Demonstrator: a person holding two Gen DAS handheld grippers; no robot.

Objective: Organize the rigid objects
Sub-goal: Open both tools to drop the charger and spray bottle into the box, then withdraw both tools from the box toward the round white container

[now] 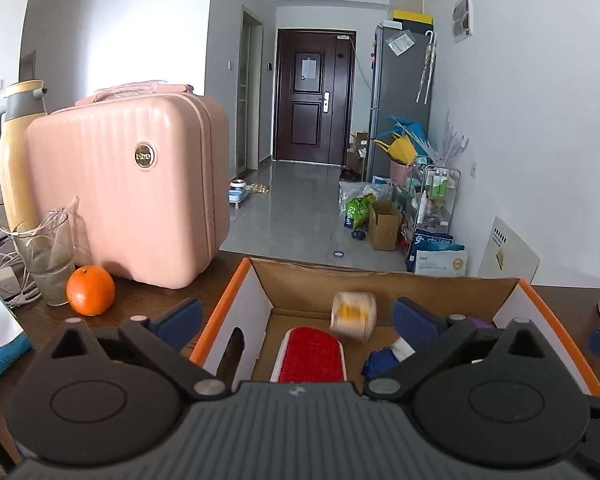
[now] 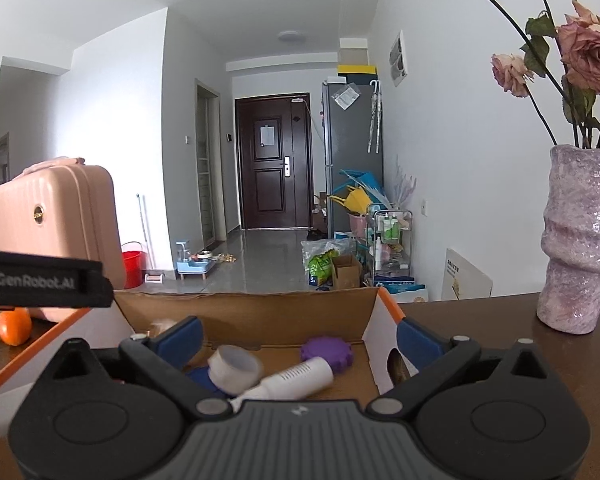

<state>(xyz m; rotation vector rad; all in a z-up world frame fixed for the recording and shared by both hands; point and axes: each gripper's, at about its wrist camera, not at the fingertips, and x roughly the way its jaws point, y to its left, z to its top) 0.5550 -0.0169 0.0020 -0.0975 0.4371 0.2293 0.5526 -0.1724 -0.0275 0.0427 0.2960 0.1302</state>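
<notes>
**One box, both tongs released**

I see one pink suitcase (image 1: 132, 188), one cardboard box (image 1: 236, 292) on the table (image 1: 156, 300), one vase (image 2: 576, 240) and one orange (image 1: 91, 290). The box holds one red brush (image 1: 310, 356), one white bottle (image 2: 296, 378), one tape roll (image 2: 234, 368), one purple lid (image 2: 327, 352) and one blurred jar (image 1: 353, 314). Left tongs (image 1: 296, 316) and right tongs (image 2: 300, 338) gape wide, grasping nothing.

A pink suitcase (image 1: 128, 188) stands behind an orange (image 1: 90, 290) and a glass (image 1: 46, 258); a vase (image 2: 578, 240) holds roses.

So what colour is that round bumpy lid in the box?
Purple lid, clearest in the right wrist view.
</notes>
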